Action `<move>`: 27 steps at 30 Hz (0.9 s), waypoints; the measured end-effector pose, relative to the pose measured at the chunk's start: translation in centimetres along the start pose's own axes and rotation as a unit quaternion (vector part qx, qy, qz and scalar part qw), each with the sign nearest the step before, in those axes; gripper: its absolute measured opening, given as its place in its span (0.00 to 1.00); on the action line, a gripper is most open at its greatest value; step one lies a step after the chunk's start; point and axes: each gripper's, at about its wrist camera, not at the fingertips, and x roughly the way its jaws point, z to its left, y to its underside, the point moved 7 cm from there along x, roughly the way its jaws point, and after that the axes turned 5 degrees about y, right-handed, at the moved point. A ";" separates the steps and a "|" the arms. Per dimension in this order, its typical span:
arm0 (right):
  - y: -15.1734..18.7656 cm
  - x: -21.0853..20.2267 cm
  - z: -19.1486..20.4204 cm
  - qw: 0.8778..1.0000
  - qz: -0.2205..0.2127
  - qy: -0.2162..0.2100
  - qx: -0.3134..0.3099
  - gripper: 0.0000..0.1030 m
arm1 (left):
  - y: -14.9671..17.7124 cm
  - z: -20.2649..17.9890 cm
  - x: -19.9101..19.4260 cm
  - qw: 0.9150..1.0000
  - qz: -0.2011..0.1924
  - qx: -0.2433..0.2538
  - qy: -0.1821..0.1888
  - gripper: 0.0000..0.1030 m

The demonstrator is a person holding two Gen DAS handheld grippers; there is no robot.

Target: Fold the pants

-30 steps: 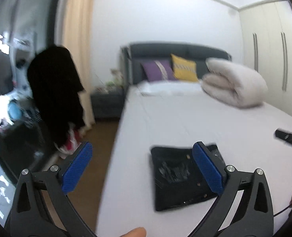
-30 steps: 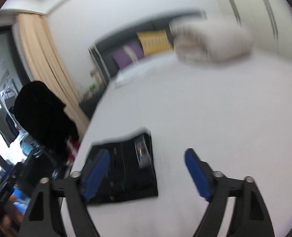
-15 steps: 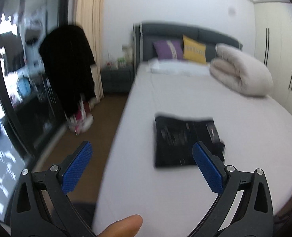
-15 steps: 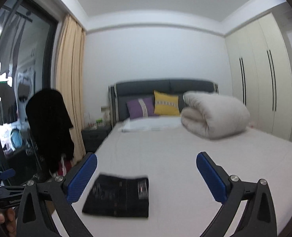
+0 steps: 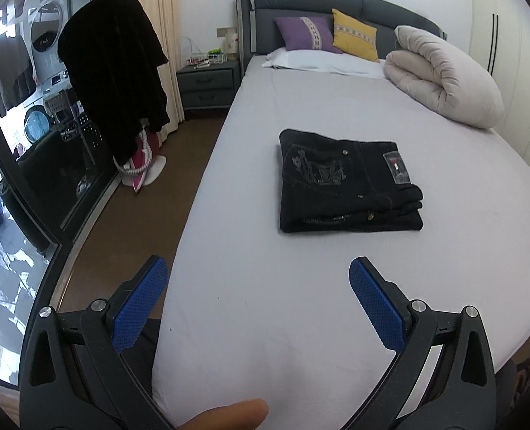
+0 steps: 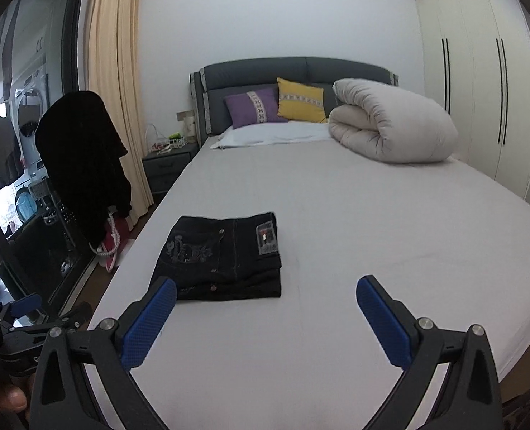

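Observation:
Black pants (image 5: 347, 186) lie folded into a flat rectangle on the white bed sheet (image 5: 300, 286), with a pocket embroidery and a waist label facing up. They also show in the right wrist view (image 6: 221, 258). My left gripper (image 5: 257, 297) is open and empty, held back from the pants near the bed's foot. My right gripper (image 6: 265, 308) is open and empty, also short of the pants, which lie ahead and to its left.
A rolled beige duvet (image 6: 390, 129) and purple and yellow pillows (image 6: 275, 105) lie at the headboard end. A dark garment (image 5: 118, 71) hangs at the left beside a curtain, nightstand (image 5: 207, 86) and glass door. Wardrobes (image 6: 487, 107) line the right wall.
Both grippers have pulled back and away from the folded pants and steadied. The pants lie unmoved on the bed.

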 end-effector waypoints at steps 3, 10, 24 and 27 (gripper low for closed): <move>0.8 0.5 0.1 1.000 0.014 -0.001 0.006 1.00 | 0.3 0.0 1.2 1.000 0.010 0.001 0.001 1.00; 1.8 1.0 0.4 1.000 0.030 -0.001 0.006 1.00 | 0.6 0.0 2.8 1.000 0.023 0.003 0.004 1.00; 2.5 1.4 1.0 0.999 0.042 -0.009 0.002 1.00 | 1.0 0.4 3.7 0.999 0.031 0.004 0.007 1.00; 2.5 1.4 1.0 0.999 0.043 -0.010 0.001 1.00 | 1.1 0.3 3.9 0.999 0.032 0.004 0.007 1.00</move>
